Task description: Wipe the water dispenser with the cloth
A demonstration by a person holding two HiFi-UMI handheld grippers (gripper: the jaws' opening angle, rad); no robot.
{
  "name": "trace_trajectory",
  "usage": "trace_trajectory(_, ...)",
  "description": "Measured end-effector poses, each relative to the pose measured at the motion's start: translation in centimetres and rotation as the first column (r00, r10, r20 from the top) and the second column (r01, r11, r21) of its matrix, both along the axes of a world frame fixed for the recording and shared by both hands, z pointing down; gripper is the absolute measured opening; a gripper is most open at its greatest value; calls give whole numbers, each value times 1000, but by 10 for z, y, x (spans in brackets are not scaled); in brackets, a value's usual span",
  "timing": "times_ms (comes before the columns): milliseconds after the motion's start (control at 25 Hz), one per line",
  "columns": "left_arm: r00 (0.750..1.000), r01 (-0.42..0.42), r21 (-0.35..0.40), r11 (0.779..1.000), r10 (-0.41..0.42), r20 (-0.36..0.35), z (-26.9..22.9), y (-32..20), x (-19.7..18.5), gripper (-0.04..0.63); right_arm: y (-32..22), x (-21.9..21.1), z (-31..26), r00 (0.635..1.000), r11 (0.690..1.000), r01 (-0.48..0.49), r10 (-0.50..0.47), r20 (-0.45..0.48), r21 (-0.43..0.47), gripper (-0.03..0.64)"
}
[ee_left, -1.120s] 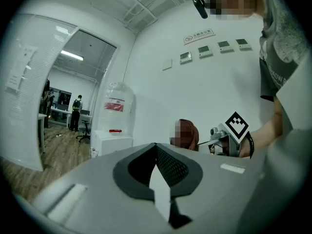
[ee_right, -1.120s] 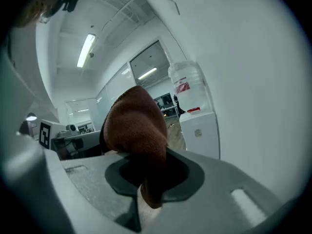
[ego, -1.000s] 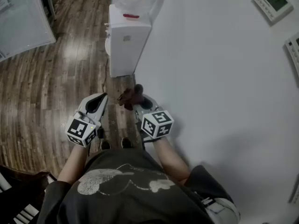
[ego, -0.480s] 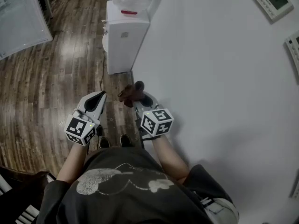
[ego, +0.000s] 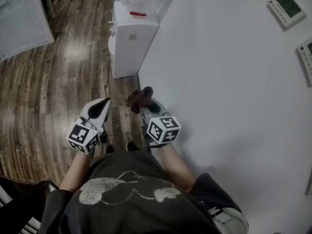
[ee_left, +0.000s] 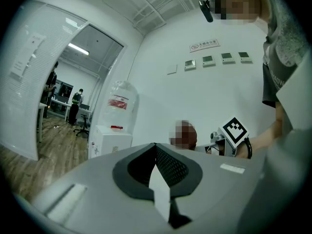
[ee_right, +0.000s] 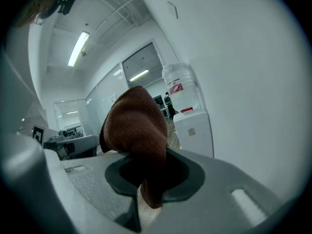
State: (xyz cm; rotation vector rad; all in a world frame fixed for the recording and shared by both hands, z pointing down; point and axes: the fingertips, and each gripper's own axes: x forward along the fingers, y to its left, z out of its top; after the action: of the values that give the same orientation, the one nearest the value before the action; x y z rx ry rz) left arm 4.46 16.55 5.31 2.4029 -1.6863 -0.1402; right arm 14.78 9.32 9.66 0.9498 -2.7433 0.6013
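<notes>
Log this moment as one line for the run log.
right gripper: shut on cloth | left gripper: shut, empty | water dispenser: ahead, not yet touched | wiping: not started

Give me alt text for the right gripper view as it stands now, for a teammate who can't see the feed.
The right gripper is shut on a brown cloth that bulges up out of it. Beyond it to the right, a white water dispenser with a bottle on top stands against a plain white wall.
</notes>
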Motion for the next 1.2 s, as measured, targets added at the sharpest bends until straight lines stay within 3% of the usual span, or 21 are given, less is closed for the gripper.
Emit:
trace_trajectory(160,1000,0,12,1000,0,-3,5,11,-22,11,7,-13,9,999,999,-34,34,-1,-8,59)
trace_trajectory(400,999,-11,-43,999,9,-42,27,16,-40,11,15,-23,25,998,998,-56,54,-33,-40,60)
trace_trajectory(720,998,-27,-84,996,22,-55,47,-27,-58,11,-50,-32,44,993,991,-115,114,-24,-74,60)
trace_trajectory(1000,998,-49,-99,994,46,-34,49,-131,-85,11,-175,-91,45,995,995,-100,100,-1,-15,60)
trace_trajectory(1200,998,-63,-106,992,63,-5,44,-228,-111,11,-256,-146,53,998,997,-65,65,9,-31,60)
